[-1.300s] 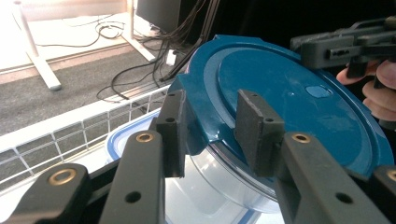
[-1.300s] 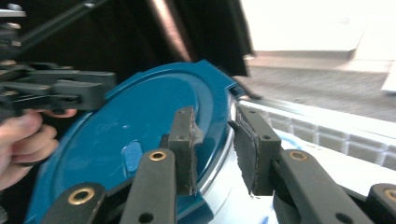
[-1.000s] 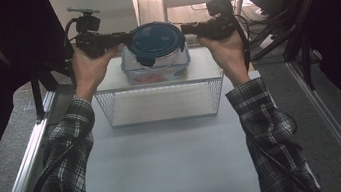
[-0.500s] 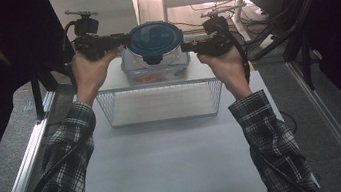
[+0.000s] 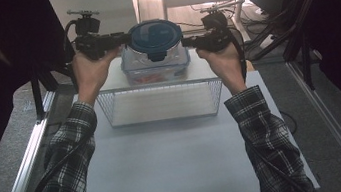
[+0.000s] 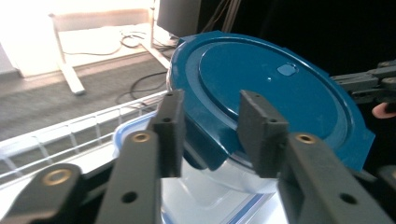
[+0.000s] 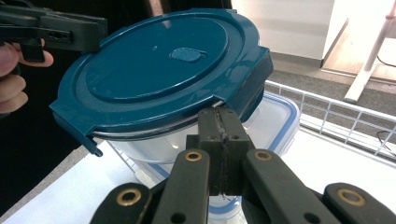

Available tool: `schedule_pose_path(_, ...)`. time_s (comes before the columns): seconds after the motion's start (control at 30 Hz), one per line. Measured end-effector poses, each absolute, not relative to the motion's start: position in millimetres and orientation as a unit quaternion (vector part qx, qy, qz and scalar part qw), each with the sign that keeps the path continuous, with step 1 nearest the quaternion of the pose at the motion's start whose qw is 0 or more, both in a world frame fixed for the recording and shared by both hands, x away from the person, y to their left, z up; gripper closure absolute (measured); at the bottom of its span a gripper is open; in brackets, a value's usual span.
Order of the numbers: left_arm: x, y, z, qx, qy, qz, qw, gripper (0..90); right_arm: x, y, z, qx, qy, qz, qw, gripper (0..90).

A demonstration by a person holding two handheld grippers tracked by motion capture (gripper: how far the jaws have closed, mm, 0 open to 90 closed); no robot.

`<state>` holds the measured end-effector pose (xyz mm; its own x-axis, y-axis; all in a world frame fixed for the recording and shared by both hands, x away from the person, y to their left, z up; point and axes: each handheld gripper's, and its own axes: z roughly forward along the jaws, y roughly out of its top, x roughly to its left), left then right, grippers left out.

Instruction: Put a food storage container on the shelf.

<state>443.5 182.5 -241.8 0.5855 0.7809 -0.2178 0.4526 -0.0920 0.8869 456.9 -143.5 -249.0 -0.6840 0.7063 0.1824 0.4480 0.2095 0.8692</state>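
- Since the work was up at the far end, the near stretch of the white table [image 5: 168, 167] lay bare, and both checked sleeves [image 5: 73, 155] reached forward over it.
- Past the bare stretch stood a wire rack [image 5: 159, 102] with a clear box [image 5: 157, 70] on top. This raised the round tub [image 5: 155, 36] resting on the box to a height the hands could reach from either side.
- The left gripper [image 5: 122, 38] and the right gripper [image 5: 188, 40] met the tub's blue lid from opposite sides, probably to work its clip flaps.
- The left gripper view showed what the high view hid. The left gripper's [image 6: 214, 126] jaws stood partly apart and had just been opening. The lid's rim and a flap sat between them, and they seemed not to pinch it.
- The right gripper view showed the right gripper's [image 7: 219, 114] jaws pressed fully together, tips right under a side flap of the lid [image 7: 159, 70]. I could not tell whether they nipped it. The tub also looked tilted on the box [image 7: 280, 121].
- Farthest off, only the high view took in the bright floor and cables beyond the table.
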Motion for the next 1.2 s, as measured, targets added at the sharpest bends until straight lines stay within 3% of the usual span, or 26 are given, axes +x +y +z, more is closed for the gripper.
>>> schedule_pose_path(0.07, 440.4, 183.9, -240.3, 0.723, 0.423, 0.159, 0.523, 55.8, 455.8, -144.3, -250.0, 0.372, 0.769, 0.503, 0.131, 87.2)
schedule_pose_path(0.13, 433.7, 187.2, -238.7, 0.723, 0.415, 0.162, 0.528, 44.2, 453.7, -146.0, -251.9, 0.369, 0.770, 0.503, 0.135, 83.4)
schedule_pose_path(0.3, 414.9, 191.3, -248.7, 0.740, 0.384, 0.159, 0.529, 28.7, 447.0, -153.2, -258.9, 0.362, 0.771, 0.508, 0.128, 68.7)
schedule_pose_path(0.47, 404.3, 193.5, -261.0, 0.743, 0.370, 0.162, 0.534, 19.3, 441.3, -158.5, -262.4, 0.359, 0.767, 0.517, 0.122, 58.8)
schedule_pose_path(0.63, 389.9, 192.0, -279.7, 0.753, 0.355, 0.165, 0.529, 8.6, 432.7, -161.6, -271.8, 0.348, 0.775, 0.512, 0.127, 42.9)
schedule_pose_path(0.93, 367.0, 180.8, -308.8, 0.779, 0.331, 0.179, 0.503, 4.5, 421.0, -161.7, -288.1, 0.333, 0.781, 0.509, 0.142, 23.7)
schedule_pose_path(1.2, 354.0, 180.0, -327.7, 0.779, 0.325, 0.176, 0.507, 3.1, 408.4, -160.3, -299.8, 0.318, 0.786, 0.509, 0.147, 16.0)
